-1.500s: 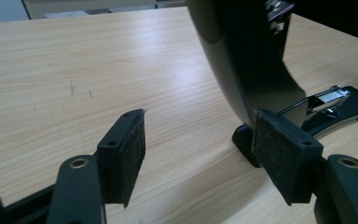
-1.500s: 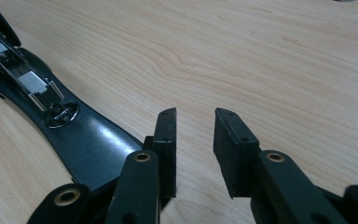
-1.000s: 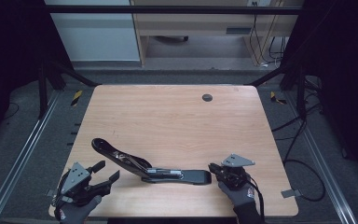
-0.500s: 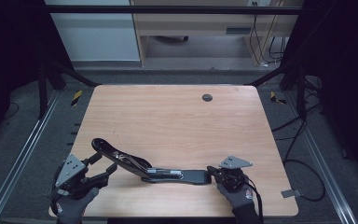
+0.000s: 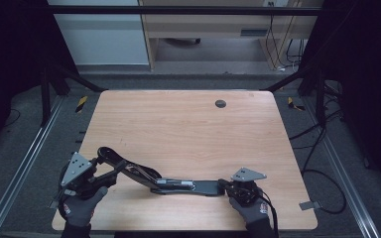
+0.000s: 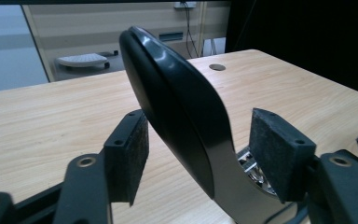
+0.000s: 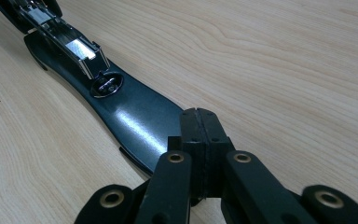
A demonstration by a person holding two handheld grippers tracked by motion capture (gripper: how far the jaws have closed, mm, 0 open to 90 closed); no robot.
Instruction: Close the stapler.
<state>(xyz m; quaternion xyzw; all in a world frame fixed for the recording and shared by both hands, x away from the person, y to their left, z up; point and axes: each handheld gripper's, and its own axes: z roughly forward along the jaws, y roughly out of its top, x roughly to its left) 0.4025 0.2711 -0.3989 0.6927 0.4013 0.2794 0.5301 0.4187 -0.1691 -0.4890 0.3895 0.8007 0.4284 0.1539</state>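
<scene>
Along the table's [image 5: 188, 129] near edge, my right gripper [image 5: 226, 185] pins the opened stapler's base [image 7: 135, 119], jaws fully shut; my left gripper [image 5: 110, 171], jaws just narrowing, straddles the raised stapler arm [image 6: 177, 107] without pressing. Centre both pads before clamping.

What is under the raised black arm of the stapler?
Under the raised arm lies bare wooden table, and near the hinge a metal staple channel on the base. The hinge itself is hidden.
</scene>
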